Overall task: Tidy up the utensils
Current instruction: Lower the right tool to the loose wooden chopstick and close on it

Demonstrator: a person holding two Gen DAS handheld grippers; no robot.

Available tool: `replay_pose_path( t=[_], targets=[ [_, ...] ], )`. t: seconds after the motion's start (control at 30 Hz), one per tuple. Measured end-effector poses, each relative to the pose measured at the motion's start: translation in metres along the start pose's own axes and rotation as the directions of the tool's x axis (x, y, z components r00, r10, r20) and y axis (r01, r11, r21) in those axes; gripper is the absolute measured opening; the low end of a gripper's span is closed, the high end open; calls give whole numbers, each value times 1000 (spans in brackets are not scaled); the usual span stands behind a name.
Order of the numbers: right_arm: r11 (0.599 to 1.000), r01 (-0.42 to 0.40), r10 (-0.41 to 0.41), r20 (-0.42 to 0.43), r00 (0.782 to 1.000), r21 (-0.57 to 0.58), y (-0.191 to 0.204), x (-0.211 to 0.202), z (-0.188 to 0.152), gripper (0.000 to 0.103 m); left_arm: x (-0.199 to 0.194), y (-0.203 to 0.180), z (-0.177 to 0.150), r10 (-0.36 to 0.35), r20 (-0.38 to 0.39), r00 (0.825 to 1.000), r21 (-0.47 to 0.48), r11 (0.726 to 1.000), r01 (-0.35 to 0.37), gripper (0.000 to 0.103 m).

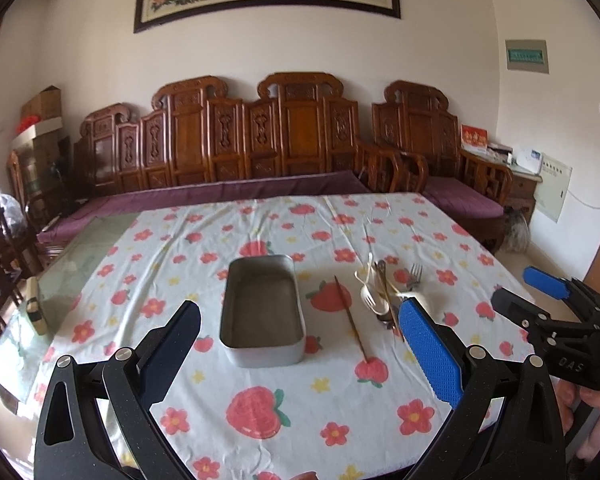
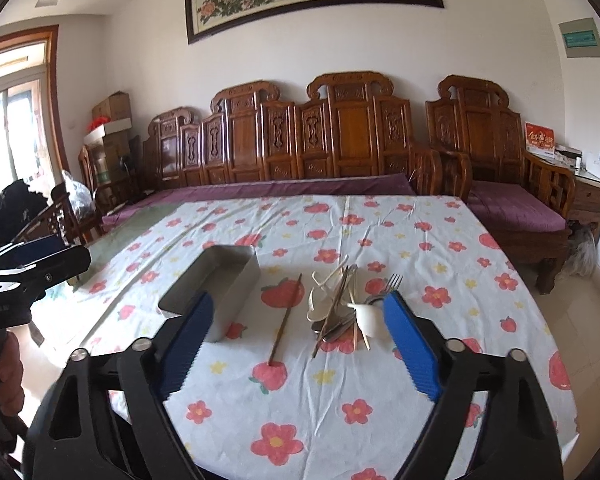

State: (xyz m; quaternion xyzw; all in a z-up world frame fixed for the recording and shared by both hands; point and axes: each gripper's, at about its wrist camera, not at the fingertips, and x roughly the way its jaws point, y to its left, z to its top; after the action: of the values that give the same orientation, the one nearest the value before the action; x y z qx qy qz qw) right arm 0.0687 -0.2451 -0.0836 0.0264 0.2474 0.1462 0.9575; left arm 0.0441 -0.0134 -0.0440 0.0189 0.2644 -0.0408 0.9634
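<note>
left gripper [image 1: 300, 344] released | right gripper [image 2: 296, 336] released | utensil pile [image 2: 340, 304] tangled, pieces overlapping, hard to separate | tin [image 1: 262, 308]

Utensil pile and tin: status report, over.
Left gripper open, right gripper open, both empty. Metal tin empty. Lone chopstick between tin and utensil pile. Nothing blocking.

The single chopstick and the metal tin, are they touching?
Apart. The left wrist view shows patterned cloth between the chopstick and the metal tin; the right wrist view agrees.
</note>
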Motion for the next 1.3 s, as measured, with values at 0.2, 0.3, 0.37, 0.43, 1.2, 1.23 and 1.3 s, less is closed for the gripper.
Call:
replay_pose_path(
  t=[0.2, 0.3, 0.37, 0.43, 1.2, 1.23, 1.3],
  targets=[
    [999, -35, 34, -80, 996, -17, -8, 38, -9, 64, 26, -7, -9, -33, -50, 998, 18, 999, 33, 97],
    [998, -55, 51, -130, 990, -27, -11, 60, -14, 54, 39, -9, -15, -47, -74, 996, 23, 999, 49, 97],
    [997, -67, 62, -169, 984, -24, -13, 75, -19, 49, 49, -11, -19, -53, -98, 994, 26, 998, 56, 97],
    [996, -83, 77, -207, 975, -18, -14, 92, -24, 42, 57, -10, -24, -67, -125, 990, 23, 997, 70, 97],
    [997, -31, -7, -504, 863, -68, -35, 244, -35, 19, 115, -43, -44, -114, -264, 958, 102, 984, 145, 86],
    [997, -27, -13, -508, 861, -70, -36, 245, -36, 19, 119, -44, -44, -115, -272, 955, 104, 984, 148, 84],
    [997, -25, -14, -515, 857, -69, -37, 248, -37, 19, 126, -46, -45, -118, -292, 949, 98, 983, 152, 83]
  ],
)
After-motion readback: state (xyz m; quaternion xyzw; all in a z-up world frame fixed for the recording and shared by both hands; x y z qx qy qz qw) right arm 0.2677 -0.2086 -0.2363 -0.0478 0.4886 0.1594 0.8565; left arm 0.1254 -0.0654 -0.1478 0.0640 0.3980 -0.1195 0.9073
